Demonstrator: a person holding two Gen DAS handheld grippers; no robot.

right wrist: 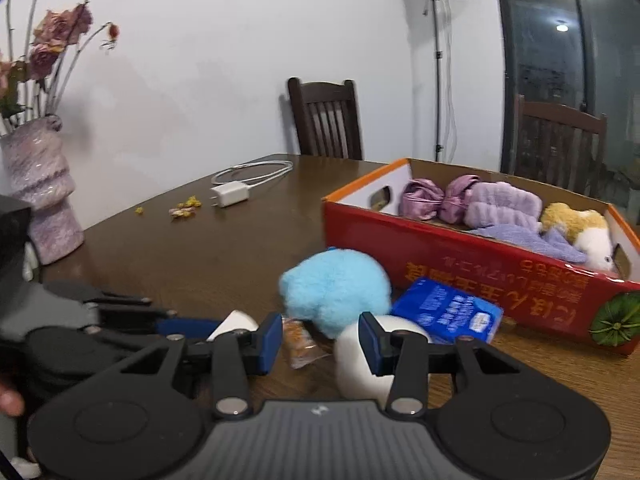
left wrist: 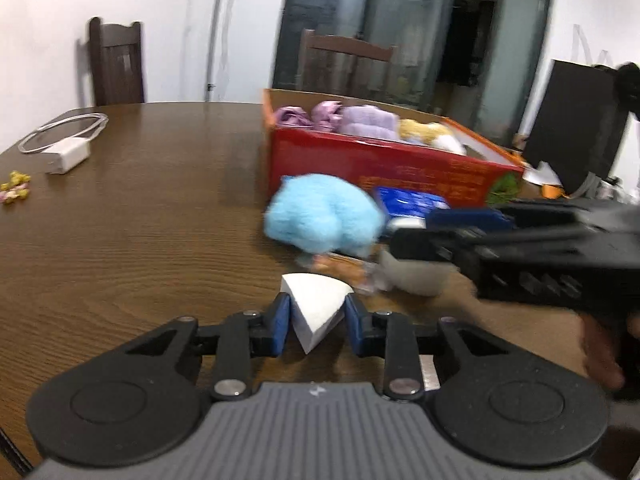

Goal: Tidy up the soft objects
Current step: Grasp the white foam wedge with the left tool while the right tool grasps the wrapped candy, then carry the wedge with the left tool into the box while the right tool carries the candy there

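My left gripper [left wrist: 318, 318] is shut on a white foam wedge [left wrist: 316, 312], its blue pads against both sides, low over the brown table [left wrist: 140, 220]. A fluffy light-blue ball [left wrist: 322, 214] lies just ahead, in front of a red cardboard box [left wrist: 360, 164] that holds purple scrunchies, a lilac plush and a yellow-white plush toy [right wrist: 576, 224]. My right gripper [right wrist: 320, 336] is open. A snack packet [right wrist: 300, 340] lies on the table below its gap, and its right finger crosses a white round object [right wrist: 360, 360]. The fluffy blue ball [right wrist: 336, 292] sits a little beyond.
A blue tissue pack [right wrist: 448, 312] leans by the red box [right wrist: 460, 256]. A white charger with cable [right wrist: 232, 196] and dried petals [right wrist: 184, 208] lie farther back. A pink vase [right wrist: 44, 200] stands at the left. Dark chairs surround the table.
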